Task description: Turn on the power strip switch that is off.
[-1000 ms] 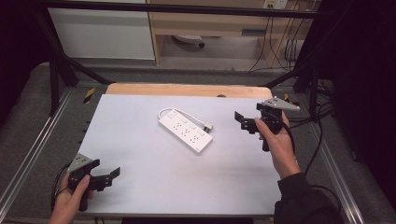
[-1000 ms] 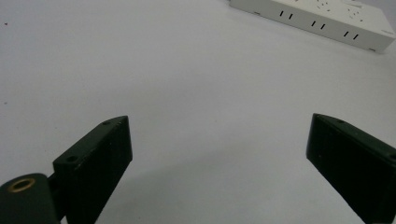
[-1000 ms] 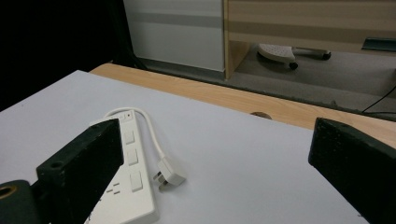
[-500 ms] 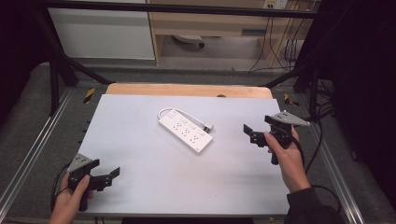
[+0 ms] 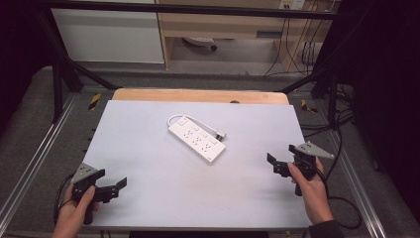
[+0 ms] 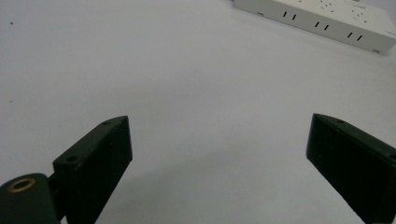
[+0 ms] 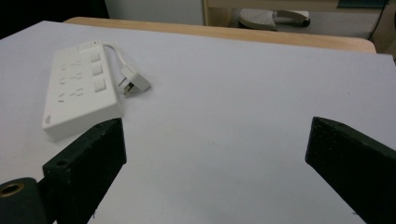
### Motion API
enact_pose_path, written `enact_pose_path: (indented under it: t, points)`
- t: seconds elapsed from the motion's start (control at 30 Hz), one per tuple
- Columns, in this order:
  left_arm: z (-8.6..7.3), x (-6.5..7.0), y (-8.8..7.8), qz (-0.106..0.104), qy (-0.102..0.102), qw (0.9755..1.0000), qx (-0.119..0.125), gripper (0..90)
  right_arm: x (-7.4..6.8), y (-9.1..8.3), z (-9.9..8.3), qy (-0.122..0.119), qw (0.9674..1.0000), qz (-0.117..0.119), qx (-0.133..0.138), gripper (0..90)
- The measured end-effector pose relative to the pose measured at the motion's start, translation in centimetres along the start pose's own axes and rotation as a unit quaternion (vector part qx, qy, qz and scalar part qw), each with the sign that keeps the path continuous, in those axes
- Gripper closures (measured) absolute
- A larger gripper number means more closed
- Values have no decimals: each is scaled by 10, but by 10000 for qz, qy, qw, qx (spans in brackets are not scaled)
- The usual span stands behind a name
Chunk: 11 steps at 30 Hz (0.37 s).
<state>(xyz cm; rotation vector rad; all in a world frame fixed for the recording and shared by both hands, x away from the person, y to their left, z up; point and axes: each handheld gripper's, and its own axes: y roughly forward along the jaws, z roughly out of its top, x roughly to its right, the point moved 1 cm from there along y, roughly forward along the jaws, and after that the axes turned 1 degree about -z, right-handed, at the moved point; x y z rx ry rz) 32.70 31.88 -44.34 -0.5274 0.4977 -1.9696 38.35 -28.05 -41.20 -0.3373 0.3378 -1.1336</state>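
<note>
A white power strip, on which no legible marking can be made out, is flanked by the left gripper and right gripper, both held wide open and empty.

A white power strip lies flat and diagonal mid-table, its short cord looped and plug resting just beside it.

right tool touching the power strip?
Apart. High view shows bare table between the right tool and the power strip; its jaws stand open.
</note>
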Motion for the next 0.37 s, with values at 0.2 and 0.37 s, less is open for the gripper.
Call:
enact_pose_path:
  t: [0.2,0.37]
  points:
    - [0,0,0,7,0,10000,0,69,3,3,-21,67,9998,-58,-191,56]
    - [0,0,0,1,5,10000,1,69,-2,10,-35,-44,9985,-89,-539,52]
